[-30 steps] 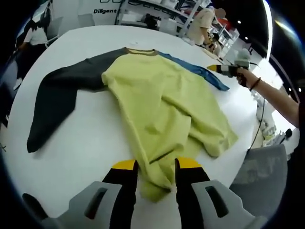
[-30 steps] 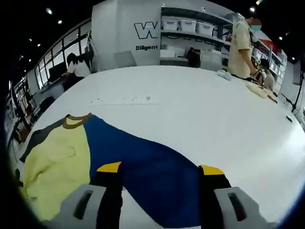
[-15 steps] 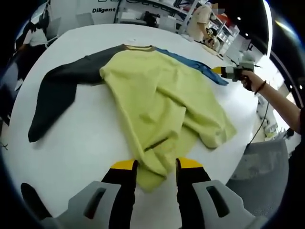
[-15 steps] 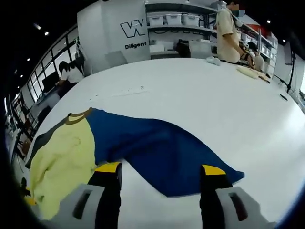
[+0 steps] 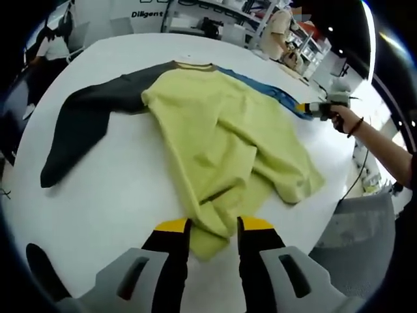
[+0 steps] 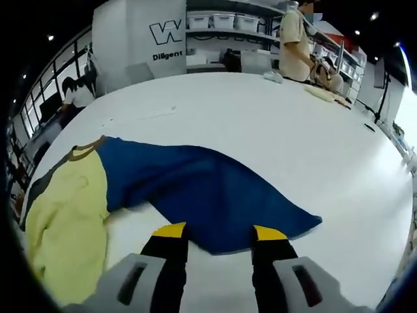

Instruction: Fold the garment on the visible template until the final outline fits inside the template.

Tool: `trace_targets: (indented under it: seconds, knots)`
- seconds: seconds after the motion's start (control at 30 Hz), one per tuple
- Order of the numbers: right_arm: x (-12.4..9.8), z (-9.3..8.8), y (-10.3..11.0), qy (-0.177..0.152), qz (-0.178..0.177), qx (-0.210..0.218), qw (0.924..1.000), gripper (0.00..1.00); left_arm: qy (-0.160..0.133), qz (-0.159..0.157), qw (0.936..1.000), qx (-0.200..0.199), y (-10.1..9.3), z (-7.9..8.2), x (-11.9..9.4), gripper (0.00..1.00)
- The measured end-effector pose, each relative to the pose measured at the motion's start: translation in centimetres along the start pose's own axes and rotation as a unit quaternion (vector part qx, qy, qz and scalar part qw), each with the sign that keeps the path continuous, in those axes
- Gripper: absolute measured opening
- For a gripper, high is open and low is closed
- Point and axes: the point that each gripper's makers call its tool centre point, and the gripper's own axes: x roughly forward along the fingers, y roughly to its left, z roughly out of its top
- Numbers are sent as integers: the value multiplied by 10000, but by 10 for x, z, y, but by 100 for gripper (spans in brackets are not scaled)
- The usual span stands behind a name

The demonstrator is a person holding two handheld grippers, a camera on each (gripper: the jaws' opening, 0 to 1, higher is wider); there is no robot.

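The garment lies spread on the white table [image 5: 117, 195]. It has a yellow-green body [image 5: 221, 137], a dark grey sleeve [image 5: 85, 124] and a blue sleeve [image 5: 273, 94]. My left gripper [image 5: 214, 225] is open low over the near edge, and the bunched yellow hem [image 5: 207, 240] lies between its jaws. In the right gripper view the blue sleeve [image 6: 202, 189] stretches across the table, the yellow body [image 6: 65, 215] to its left. My right gripper [image 6: 221, 231] is open but narrowed, its jaws at the sleeve's near edge. It also shows at the blue cuff [image 5: 306, 107], held by a hand [image 5: 340, 117].
The table's rounded edge [image 5: 326, 215] runs close to the hem on the right. Shelves with bins [image 6: 221, 39] and a standing person [image 6: 293, 45] are beyond the far side. Small cloth items [image 6: 326, 94] lie at the far right.
My right gripper's jaws have come closer together and drawn back from over the blue sleeve to its near edge. My left gripper has stayed around the hem.
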Motion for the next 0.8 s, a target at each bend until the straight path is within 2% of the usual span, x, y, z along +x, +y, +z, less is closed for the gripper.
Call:
trace_targets:
  seconds: [0.07,0.1,0.2,0.3,0.47,0.57,0.6,0.8]
  knots:
    - [2,-5,-1,48,-52,-47,10000,29,4,12,10000,2,1,0,0,27]
    - [3,-1,-1,-95,-29,79,9999,28,-3,18,10000,2,1,0,0,26]
    - [3,0,-2,-120,-48,114,9999,27,-2,21,10000,-14,1,0,0,26]
    - [4,1,-8,-126,-176,-27,9998,18,14,25,10000,-8,1,0,1,25]
    - [5,0,-10,-133,-176,-6,9998,11,25,22,10000,4,1,0,2,25]
    - [6,0,-15,-135,-265,-150,9994,3,34,21,10000,8,1,-1,2,24]
    - [6,0,-18,-115,-327,-342,9988,0,42,21,10000,2,1,-1,2,24]
    - [7,2,-20,-105,-257,-440,9986,0,49,26,10000,12,1,-1,2,23]
